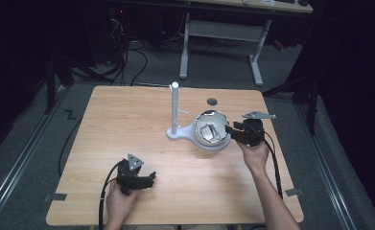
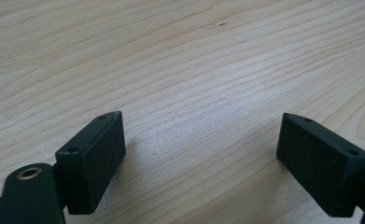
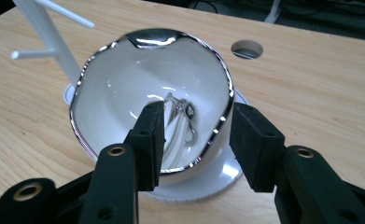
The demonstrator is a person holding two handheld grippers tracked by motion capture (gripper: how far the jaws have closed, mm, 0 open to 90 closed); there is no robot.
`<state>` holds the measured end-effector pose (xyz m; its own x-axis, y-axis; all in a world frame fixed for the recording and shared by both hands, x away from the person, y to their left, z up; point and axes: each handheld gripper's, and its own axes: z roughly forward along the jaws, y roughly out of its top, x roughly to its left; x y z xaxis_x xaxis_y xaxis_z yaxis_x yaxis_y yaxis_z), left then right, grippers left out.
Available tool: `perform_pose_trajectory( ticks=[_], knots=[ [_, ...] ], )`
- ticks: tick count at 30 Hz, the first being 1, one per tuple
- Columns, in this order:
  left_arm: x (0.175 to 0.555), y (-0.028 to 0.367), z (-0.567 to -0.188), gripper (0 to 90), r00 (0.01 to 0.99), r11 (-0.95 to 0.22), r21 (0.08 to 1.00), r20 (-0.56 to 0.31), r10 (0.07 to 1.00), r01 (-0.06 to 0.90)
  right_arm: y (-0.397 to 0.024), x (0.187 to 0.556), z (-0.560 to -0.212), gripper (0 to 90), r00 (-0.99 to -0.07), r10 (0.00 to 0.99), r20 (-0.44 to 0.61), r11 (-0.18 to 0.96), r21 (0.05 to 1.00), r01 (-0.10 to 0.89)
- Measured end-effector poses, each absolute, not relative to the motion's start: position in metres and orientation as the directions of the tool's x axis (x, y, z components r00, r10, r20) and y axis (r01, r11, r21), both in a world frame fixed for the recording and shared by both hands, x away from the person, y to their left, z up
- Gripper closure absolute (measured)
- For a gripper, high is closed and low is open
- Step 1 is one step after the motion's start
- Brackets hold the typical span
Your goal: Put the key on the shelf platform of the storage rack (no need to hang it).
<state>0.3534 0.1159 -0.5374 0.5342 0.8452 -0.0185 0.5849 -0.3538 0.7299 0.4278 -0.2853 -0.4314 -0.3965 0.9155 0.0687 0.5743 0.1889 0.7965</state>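
Right gripper straddles bowl rim — jaws apart.

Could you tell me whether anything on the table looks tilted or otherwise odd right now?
Yes: the white bowl is tipped on its side on the stand's base, with the right gripper astride its silver rim; small metal pieces lie inside.

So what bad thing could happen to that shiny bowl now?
The right gripper has one jaw inside the bowl and one outside its rim, and the bowl is tilted on the white stand. It could slip and fall onto the table. The metal pieces inside might spill out. A pull could also topple the stand.
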Motion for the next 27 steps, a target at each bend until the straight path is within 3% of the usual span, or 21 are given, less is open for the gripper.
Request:
perform_pose_trajectory(
  ticks=[27],
  knots=[
    [0.353, 0.116, -0.537, 15.8, 0.534, -0.354, 0.73, -0.017, 0.845, 0.585, -0.321, 0.394, -0.433, 54.0, -0.359, 0.929, 0.093, 0.135, 0.816, 0.562]
  ],
)
